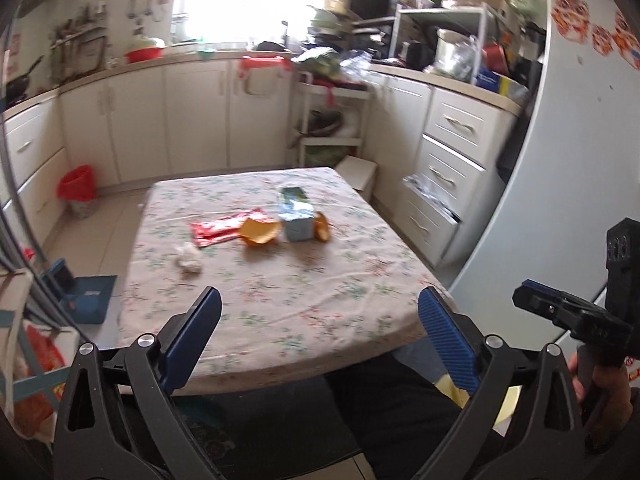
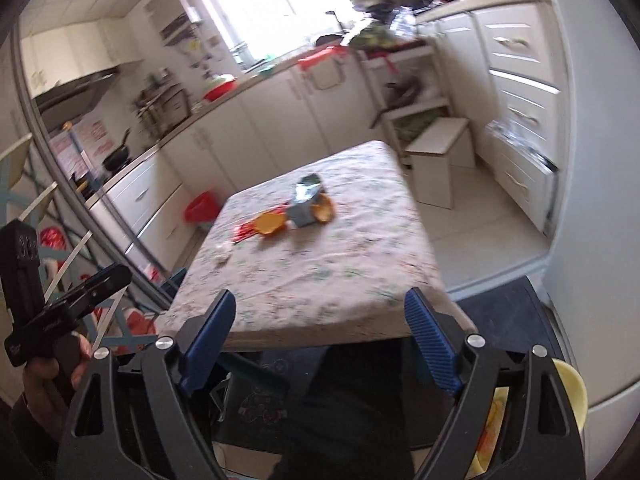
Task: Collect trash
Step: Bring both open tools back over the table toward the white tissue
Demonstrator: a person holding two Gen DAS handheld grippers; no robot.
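Both grippers, left (image 1: 320,322) and right (image 2: 320,326), hang with jaws spread wide and nothing between them, short of the table (image 1: 280,304). Mid-table lies the trash: red wrapper (image 1: 224,227), orange peel (image 1: 259,232), small carton (image 1: 297,216), crumpled tissue (image 1: 189,260). Beyond, on the floor, stands a red-lined bin (image 1: 79,190).

Daylight floods a kitchen through a blown-out window (image 1: 248,0).
Fisheye bends the edges; motion blur smears the right-wrist view.
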